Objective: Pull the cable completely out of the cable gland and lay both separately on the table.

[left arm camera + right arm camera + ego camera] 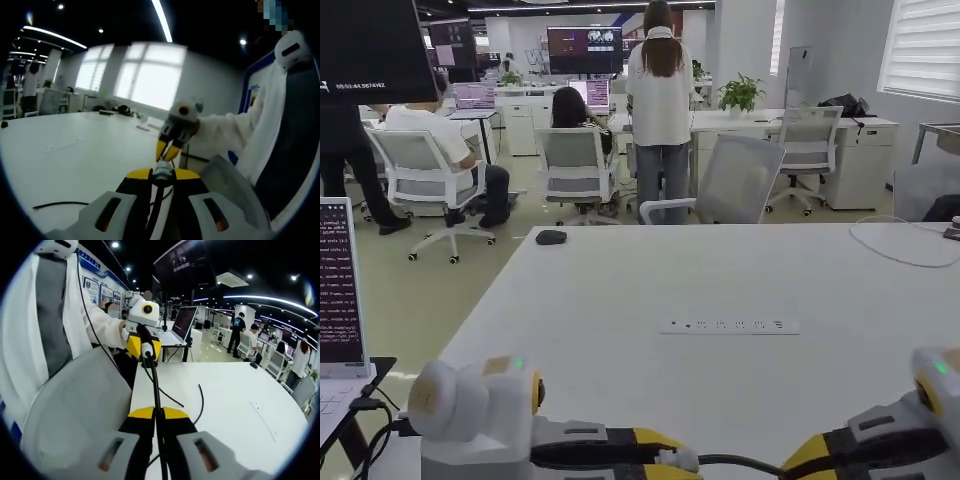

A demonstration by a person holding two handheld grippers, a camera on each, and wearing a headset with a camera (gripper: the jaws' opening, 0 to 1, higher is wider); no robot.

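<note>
Both grippers are hanging out at the near edge of the tabletop [720, 280]. The left gripper [161, 175] is pinching the cable gland [146, 351] between its jaws. The right gripper [158, 414] is squeezing its jaws on the black cable [154, 385], which is running straight into the gland. The slack is trailing across the tabletop.

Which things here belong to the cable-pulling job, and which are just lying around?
Job:
black cable
small grey cable gland
yellow-tipped left gripper, shut on the gland
right gripper, shut on the cable

Lying about:
black computer mouse
flat white socket strip
open laptop
</note>
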